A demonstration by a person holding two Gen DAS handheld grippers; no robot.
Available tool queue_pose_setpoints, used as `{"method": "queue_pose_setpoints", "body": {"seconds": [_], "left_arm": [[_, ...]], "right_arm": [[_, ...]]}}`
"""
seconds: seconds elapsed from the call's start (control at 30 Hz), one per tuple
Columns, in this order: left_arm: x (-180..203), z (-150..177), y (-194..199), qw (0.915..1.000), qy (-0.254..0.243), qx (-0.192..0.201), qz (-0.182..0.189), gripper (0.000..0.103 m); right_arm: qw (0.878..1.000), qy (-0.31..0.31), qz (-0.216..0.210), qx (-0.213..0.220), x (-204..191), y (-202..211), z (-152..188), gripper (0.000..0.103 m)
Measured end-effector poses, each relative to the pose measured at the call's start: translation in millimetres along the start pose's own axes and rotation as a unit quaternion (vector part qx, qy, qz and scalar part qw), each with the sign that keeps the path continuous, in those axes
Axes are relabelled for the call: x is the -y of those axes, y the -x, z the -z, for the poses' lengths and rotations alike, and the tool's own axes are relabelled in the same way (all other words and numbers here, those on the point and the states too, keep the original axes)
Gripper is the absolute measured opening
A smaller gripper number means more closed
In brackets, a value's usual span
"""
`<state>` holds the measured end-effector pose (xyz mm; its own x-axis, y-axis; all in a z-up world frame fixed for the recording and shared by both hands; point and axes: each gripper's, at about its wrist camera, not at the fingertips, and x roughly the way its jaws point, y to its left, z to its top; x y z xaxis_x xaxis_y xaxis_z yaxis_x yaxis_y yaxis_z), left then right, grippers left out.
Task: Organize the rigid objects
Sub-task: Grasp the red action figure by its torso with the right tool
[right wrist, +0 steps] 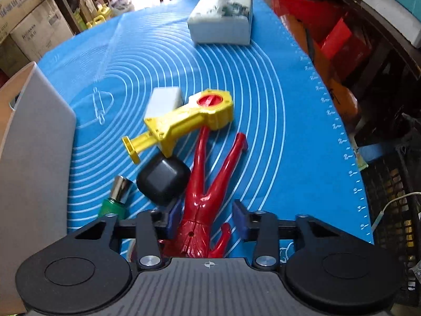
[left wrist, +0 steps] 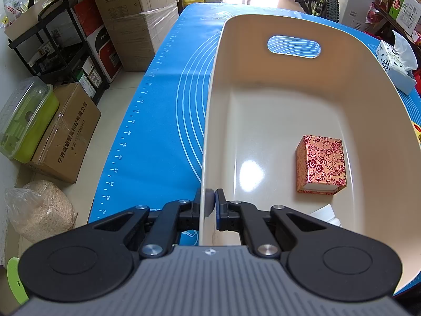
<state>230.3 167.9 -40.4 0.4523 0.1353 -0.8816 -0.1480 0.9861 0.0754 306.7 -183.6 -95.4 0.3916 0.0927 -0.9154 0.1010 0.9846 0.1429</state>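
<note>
On the blue mat [right wrist: 276,131], left gripper [left wrist: 213,205] clamps the bin [left wrist: 210,121] wall; right gripper [right wrist: 208,221] fingers spread around red figure [right wrist: 202,202].

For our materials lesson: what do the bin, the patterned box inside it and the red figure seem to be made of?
Bin: probably glossy moulded plastic; its floor mirrors a light and the handle is a cut-out.
Patterned box: likely paper-covered card, with a glittery floral print.
Red figure: likely shiny hard plastic, with bright highlights.

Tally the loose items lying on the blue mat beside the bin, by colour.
Yellow: 1, toy launcher
Red: 1, figure
Black: 1, rounded case
White: 1, small block
Green: 1, silver-capped bottle
Total: 5
</note>
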Motion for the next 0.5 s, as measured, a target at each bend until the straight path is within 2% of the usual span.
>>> {"method": "queue_pose_setpoints", "body": {"seconds": [0.07,0.1,0.27,0.5], "left_arm": [[-1,0,0,1.0000,0.000,0.000,0.000,0.010],[-1,0,0,1.0000,-0.001,0.000,0.000,0.010],[-1,0,0,1.0000,0.000,0.000,0.000,0.010],[-1,0,0,1.0000,0.000,0.000,0.000,0.010]], "right_arm": [[1.000,0.001,0.000,-0.002,-1,-1,0,0.047],[1.000,0.002,-0.002,-0.002,-1,-2,0,0.039],[1.000,0.013,0.006,0.009,-5,1,0,0.037],[0.999,0.010,0.005,0.046,-3,21,-1,0.037]]}}
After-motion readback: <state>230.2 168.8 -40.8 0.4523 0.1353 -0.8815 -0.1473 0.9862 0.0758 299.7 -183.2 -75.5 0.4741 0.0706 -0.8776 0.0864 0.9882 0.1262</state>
